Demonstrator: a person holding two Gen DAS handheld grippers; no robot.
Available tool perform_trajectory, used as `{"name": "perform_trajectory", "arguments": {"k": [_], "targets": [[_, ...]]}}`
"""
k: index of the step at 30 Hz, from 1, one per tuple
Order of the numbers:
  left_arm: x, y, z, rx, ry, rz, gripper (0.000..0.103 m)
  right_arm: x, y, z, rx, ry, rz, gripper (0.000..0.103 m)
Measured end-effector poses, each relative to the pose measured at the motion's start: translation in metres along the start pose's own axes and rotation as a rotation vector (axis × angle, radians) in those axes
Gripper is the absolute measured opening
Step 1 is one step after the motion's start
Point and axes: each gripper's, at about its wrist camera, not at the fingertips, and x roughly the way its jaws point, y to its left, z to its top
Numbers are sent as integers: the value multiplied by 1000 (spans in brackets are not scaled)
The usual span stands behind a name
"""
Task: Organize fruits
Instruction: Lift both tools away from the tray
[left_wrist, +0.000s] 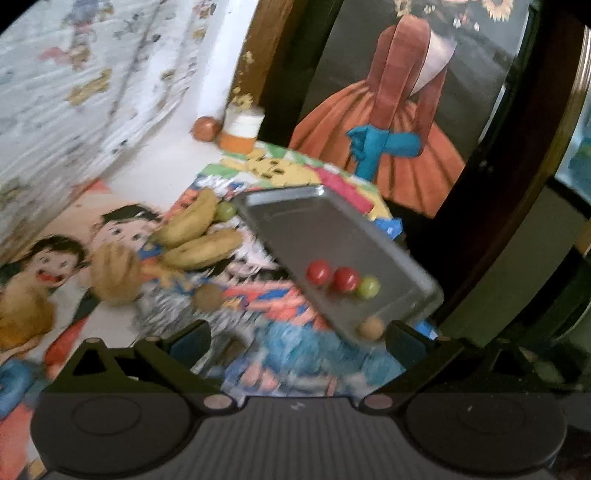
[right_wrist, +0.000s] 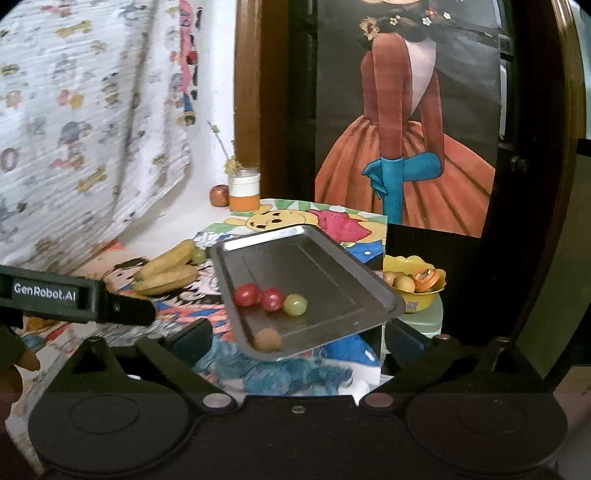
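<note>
Both grippers, the left gripper (left_wrist: 295, 334) and right gripper (right_wrist: 297, 336), stand wide apart, holding nothing. Ahead lies the shiny metal tray (right_wrist: 332, 266) on the cartoon cloth (right_wrist: 280, 373), its long axis running away diagonally, with round smooth fruits (right_wrist: 271, 298) inside; curved bananas (right_wrist: 166, 273) lie just beside.

a white and orange jar (right_wrist: 243, 189) stands beside the wooden door frame (right_wrist: 247, 92), near a painted poster (right_wrist: 406, 147).

Metal tray (right_wrist: 332, 273) holding two red fruits (right_wrist: 258, 295), green grape (right_wrist: 295, 304), brown fruit (right_wrist: 268, 339), bananas (right_wrist: 166, 273) beside, right gripper (right_wrist: 295, 339) wide apart
</note>
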Motion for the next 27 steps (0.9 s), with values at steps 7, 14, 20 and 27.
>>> {"name": "perform_trajectory", "arguments": {"k": [7, 14, 20, 27], "targets": [[-39, 15, -21, -17, 48, 87, 103, -42, 22, -6, -36, 18, 19, 102], [-64, 24, -40, 38, 119, 143, 103, -55, 29, -6, 35, 117, 139, 102], [-89, 34, -45, 19, 77, 177, 103, -63, 45, 5, 40, 122, 182, 102], [-113, 59, -33, -26, 16, 218, 103, -69, 60, 24, 9, 97, 236, 102]]}}
